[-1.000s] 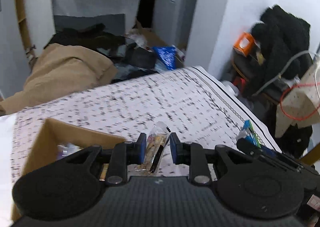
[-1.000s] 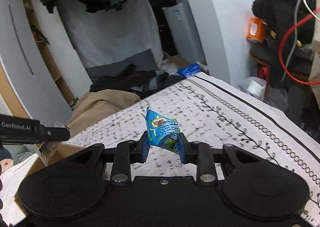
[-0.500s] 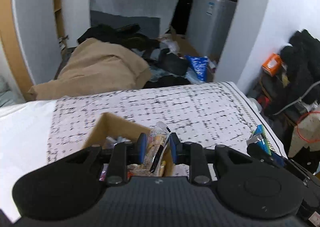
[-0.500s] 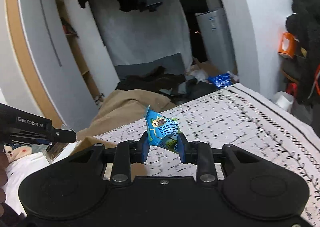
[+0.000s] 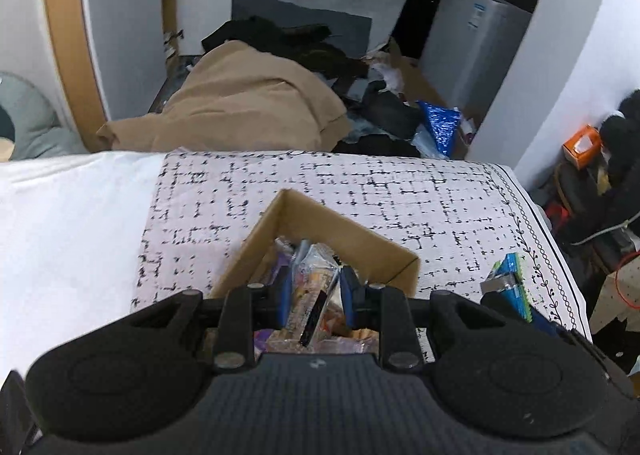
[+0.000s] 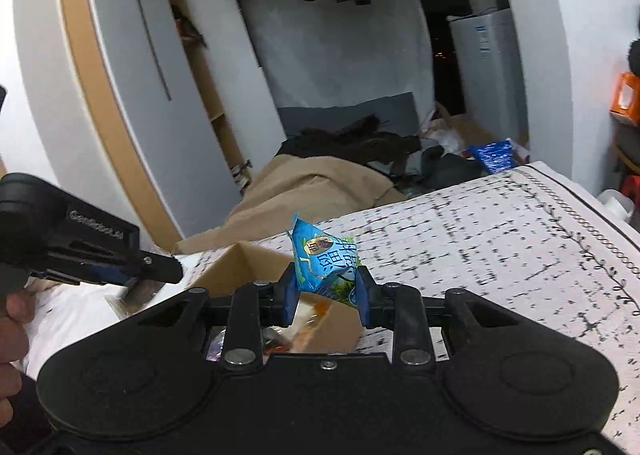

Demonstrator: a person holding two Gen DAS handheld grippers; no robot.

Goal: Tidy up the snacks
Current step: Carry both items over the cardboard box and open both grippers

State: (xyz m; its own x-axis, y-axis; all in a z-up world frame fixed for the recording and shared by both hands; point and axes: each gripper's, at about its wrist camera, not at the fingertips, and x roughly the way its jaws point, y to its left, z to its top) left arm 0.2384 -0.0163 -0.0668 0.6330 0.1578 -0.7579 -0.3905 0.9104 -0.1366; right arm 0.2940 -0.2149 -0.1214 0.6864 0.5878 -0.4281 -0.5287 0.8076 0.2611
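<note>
My left gripper (image 5: 314, 295) is shut on a clear-wrapped snack bar (image 5: 310, 297) and holds it over an open cardboard box (image 5: 320, 215) with several snack packets inside. My right gripper (image 6: 326, 291) is shut on a blue snack packet (image 6: 322, 259) and holds it above the same box (image 6: 240, 267), near its right side. The left gripper also shows in the right wrist view (image 6: 160, 275), at the left by the box. The blue packet also shows at the right in the left wrist view (image 5: 510, 283).
The box stands on a bed with a black-and-white patterned cover (image 5: 400, 191); a white sheet (image 5: 68, 215) lies to the left. Beyond the bed's far edge are a tan blanket (image 5: 248, 111), dark clothes, a blue bag (image 5: 438, 123) and a small white fridge (image 5: 476, 47).
Both grippers have swung left, bringing the box from the left edge of view to right under the fingers. Both still hold their snacks.
</note>
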